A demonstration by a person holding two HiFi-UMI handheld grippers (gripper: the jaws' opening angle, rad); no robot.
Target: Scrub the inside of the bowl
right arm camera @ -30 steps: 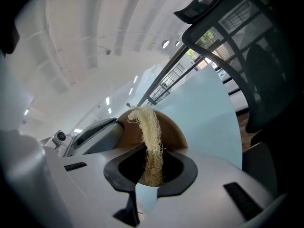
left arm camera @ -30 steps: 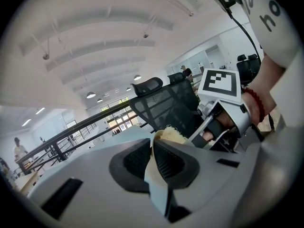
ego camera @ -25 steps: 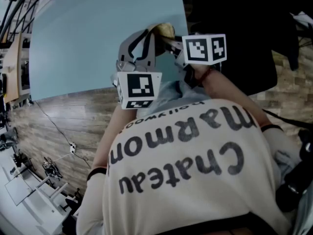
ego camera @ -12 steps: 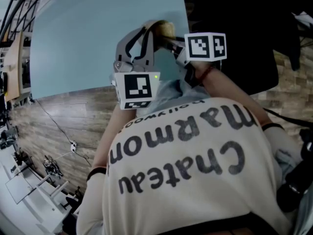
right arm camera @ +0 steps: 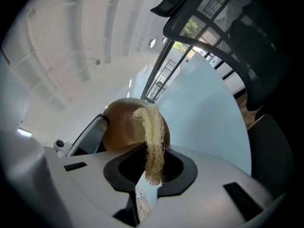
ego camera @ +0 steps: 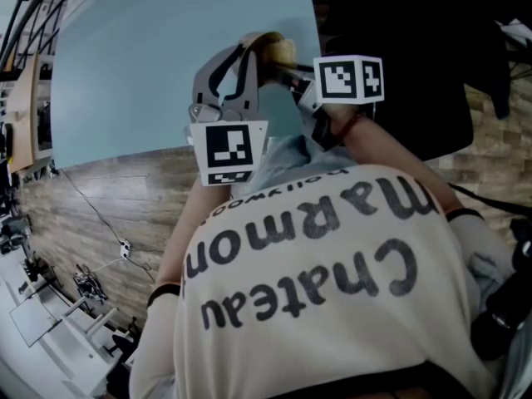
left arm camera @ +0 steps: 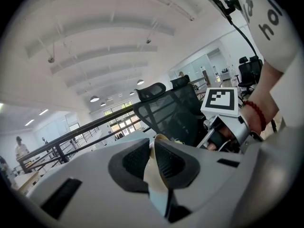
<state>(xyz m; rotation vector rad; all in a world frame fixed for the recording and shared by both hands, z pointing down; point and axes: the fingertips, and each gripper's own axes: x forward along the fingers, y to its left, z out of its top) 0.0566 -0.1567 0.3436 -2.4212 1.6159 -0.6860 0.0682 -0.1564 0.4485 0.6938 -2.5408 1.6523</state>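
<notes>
My left gripper (ego camera: pixel 248 56) is raised over the pale blue table (ego camera: pixel 141 65), shut on the thin rim of a tan wooden bowl (ego camera: pixel 279 50). In the left gripper view the cream rim (left arm camera: pixel 153 161) sits pinched between both dark pads. My right gripper (ego camera: pixel 287 71), with its marker cube, comes in from the right and is shut on a pale fibrous loofah scrubber (right arm camera: pixel 155 137). In the right gripper view the scrubber stands up from the jaws against the brown bowl (right arm camera: pixel 121 125), with the left gripper's grey finger (right arm camera: pixel 88 137) beside it. The bowl's inside is hidden.
A person's cream printed shirt (ego camera: pixel 332 264) fills the lower head view. A black mesh office chair (left arm camera: pixel 171 110) stands behind the table. Wood-look floor (ego camera: pixel 100 214) lies left of the shirt, with cables and stands at the lower left.
The left gripper and the bowl have shifted slightly left and up. The right gripper has stayed almost in place with the scrubber.
</notes>
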